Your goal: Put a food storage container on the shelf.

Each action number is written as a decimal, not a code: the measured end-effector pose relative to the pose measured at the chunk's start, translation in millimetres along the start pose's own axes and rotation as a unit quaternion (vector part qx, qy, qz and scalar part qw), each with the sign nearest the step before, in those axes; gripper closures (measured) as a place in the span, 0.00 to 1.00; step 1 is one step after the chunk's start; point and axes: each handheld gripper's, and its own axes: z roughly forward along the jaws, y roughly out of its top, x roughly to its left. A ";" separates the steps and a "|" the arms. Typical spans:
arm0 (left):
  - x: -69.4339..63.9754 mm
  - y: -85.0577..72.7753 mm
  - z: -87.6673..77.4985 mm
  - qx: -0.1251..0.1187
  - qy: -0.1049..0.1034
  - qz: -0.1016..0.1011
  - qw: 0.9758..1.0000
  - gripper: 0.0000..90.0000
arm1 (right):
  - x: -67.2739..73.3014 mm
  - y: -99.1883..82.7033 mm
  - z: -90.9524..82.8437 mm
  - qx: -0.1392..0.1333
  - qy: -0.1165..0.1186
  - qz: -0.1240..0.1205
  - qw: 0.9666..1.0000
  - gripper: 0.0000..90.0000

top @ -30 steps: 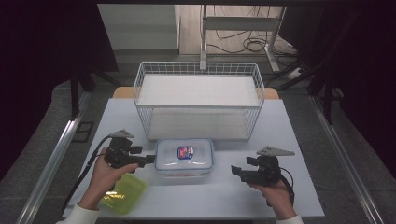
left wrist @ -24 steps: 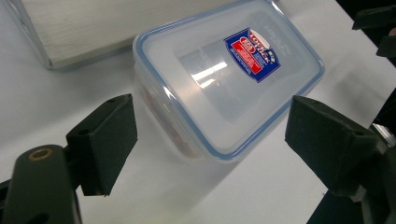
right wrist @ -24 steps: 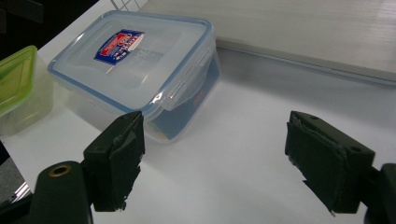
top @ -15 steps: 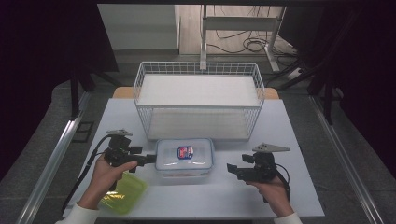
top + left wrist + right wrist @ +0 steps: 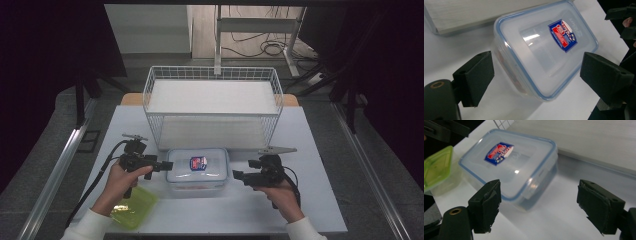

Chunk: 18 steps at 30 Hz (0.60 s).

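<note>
- Both grippers are moved in toward the box (image 5: 197, 169) since earlier frames; left gripper (image 5: 167, 165) jaws have just been opening.
- Right gripper (image 5: 236, 175) is spread too; nothing is gripped.
- Box is resting on the table (image 5: 310, 145) before the basket (image 5: 212, 107); grasp and lift are left.

Hidden, cropped and blurred parts

In the high view the left hand (image 5: 116, 183) covers part of the green container (image 5: 134, 209); the clear box's (image 5: 198, 170) label (image 5: 198, 162) print is too small to read, and its contents stay blurred behind frosted walls.

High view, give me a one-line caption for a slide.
Two hand-held tools, left tool and right tool, flank a clear lidded container before a white wire basket.
</note>
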 end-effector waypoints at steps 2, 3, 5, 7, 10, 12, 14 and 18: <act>3.5 4.8 4.8 0.007 -0.003 -0.008 1.000 0.13 | 0.2 4.9 4.8 0.000 0.004 0.002 1.000 0.22; 4.8 6.6 7.7 0.012 -0.005 -0.012 1.000 0.13 | 0.2 7.5 7.0 -0.001 0.008 0.005 1.000 0.22; 6.7 8.8 13.2 0.019 -0.011 -0.019 1.000 0.13 | 0.4 11.8 10.8 -0.004 0.014 0.008 1.000 0.22; 7.8 9.8 16.0 0.024 -0.014 -0.019 0.999 0.13 | 0.9 13.8 12.8 -0.005 0.017 0.010 1.000 0.22; 9.3 10.2 23.9 0.035 -0.021 -0.026 0.999 0.13 | 2.3 18.6 18.1 -0.004 0.020 0.008 1.000 0.22; 9.6 9.1 28.0 0.044 -0.025 -0.027 0.998 0.12 | 3.3 21.8 21.7 -0.004 0.021 0.009 1.000 0.22; 9.1 8.6 29.1 0.045 -0.025 -0.028 0.998 0.12 | 3.3 22.5 22.4 -0.003 0.021 0.008 1.000 0.22; 9.4 6.1 34.8 0.063 -0.021 -0.026 0.997 0.10 | 3.2 24.1 25.3 -0.004 0.023 0.010 1.000 0.22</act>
